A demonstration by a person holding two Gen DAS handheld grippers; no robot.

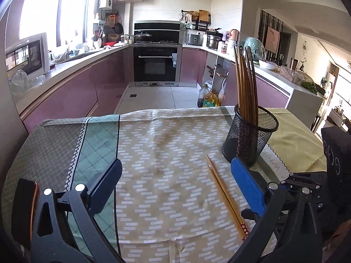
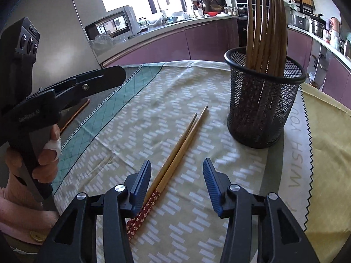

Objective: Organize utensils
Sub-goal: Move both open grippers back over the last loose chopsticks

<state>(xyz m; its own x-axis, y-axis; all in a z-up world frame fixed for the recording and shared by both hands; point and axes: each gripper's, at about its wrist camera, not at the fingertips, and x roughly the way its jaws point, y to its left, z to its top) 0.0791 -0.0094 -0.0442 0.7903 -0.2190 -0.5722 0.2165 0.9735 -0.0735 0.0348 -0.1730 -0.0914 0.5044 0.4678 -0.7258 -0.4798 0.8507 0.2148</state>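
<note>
A pair of wooden chopsticks (image 2: pixel 178 156) with red flowered ends lies side by side on the patterned tablecloth (image 2: pixel 131 131). It also shows in the left wrist view (image 1: pixel 226 197). A black mesh holder (image 2: pixel 263 100) stands upright behind it with several wooden chopsticks (image 2: pixel 266 30) inside; the holder (image 1: pixel 250 138) shows in the left wrist view too. My right gripper (image 2: pixel 177 175) is open and empty, its fingers astride the handle part of the lying pair. My left gripper (image 1: pixel 175 173) is open and empty, low over the cloth left of the pair.
The left gripper's body (image 2: pixel 65 92), held by a hand, shows at the left of the right wrist view, over another thin stick (image 2: pixel 74 115) on the cloth. The right gripper's body (image 1: pixel 333 153) is at the right. Kitchen counters (image 1: pixel 72 65) and an oven (image 1: pixel 155 63) lie beyond the table.
</note>
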